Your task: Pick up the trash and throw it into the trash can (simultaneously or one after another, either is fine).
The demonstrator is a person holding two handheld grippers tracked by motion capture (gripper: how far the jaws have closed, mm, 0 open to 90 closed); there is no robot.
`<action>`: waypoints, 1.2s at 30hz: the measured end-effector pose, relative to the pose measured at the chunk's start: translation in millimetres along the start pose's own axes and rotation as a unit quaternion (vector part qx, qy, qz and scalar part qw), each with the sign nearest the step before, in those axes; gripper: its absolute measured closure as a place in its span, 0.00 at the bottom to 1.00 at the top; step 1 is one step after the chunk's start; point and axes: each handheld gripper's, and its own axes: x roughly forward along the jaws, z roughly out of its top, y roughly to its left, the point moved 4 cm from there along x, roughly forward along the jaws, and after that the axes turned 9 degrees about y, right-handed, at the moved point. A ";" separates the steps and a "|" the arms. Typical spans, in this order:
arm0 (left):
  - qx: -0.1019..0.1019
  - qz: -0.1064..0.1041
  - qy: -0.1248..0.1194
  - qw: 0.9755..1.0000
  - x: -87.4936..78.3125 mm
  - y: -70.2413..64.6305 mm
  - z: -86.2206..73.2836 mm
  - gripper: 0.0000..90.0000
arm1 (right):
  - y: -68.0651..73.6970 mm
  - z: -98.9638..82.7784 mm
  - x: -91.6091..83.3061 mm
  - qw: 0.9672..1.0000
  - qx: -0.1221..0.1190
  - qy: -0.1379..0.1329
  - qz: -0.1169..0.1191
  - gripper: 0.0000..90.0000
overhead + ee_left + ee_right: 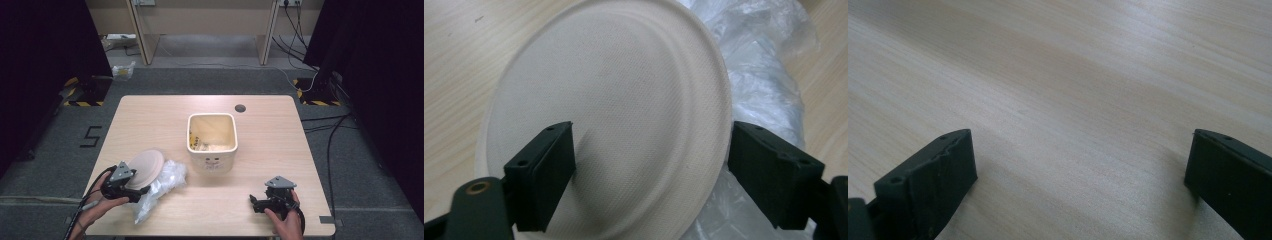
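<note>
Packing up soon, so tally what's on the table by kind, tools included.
Plate: 1
Plastic bag: 1
Bin: 1
Tools, left and right: 2
Total: 5

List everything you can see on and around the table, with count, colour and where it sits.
Paper plate: one, pale beige, front left of the table, tilted between the left gripper's jaws and leaning on the plastic bag.
Plastic bag: one, clear and crumpled, front left, beside and under the plate.
Square container: one, cream, open top, near the table's centre, with pale scraps inside.
Table: one, light wood, with a dark round hole near the far edge.
Cables: several, black and white, on the grey floor behind and right of the table.
Left gripper: one, black, jaws wide around the plate's rim, in the person's left hand.
Right gripper: one, black, jaws open over bare table at front right, in the right hand.
</note>
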 end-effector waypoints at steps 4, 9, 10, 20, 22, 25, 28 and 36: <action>0.011 0.009 0.007 1.000 -3.3 1.8 0.5 0.35 | 0.0 0.0 0.0 1.000 0.000 0.000 0.000 0.00; 0.019 0.010 0.000 1.000 -10.6 4.0 4.4 0.43 | 0.0 0.0 0.0 1.000 0.000 0.000 0.000 0.00; 0.020 0.011 -0.001 1.000 -13.9 5.6 6.5 0.47 | 0.0 0.0 0.0 1.000 0.000 0.000 0.000 0.00; 0.000 0.021 -0.022 1.000 -31.2 20.9 20.6 0.61 | 0.2 0.0 0.0 1.000 0.001 0.000 0.000 0.00; -0.001 0.026 -0.024 0.999 -32.8 21.9 22.5 0.64 | 0.1 0.1 0.2 1.000 0.000 0.000 0.000 0.00; 0.000 0.044 -0.022 0.999 -35.6 22.2 26.4 0.66 | 0.1 0.2 0.3 1.000 0.000 -0.001 0.000 0.00; 0.005 0.068 -0.018 0.997 -39.2 22.9 31.2 0.72 | 0.1 0.2 0.3 1.000 0.000 -0.001 0.000 0.00; -0.010 0.082 -0.028 0.996 -44.8 28.3 31.3 0.90 | 0.1 0.2 0.3 1.000 0.000 -0.001 0.000 0.00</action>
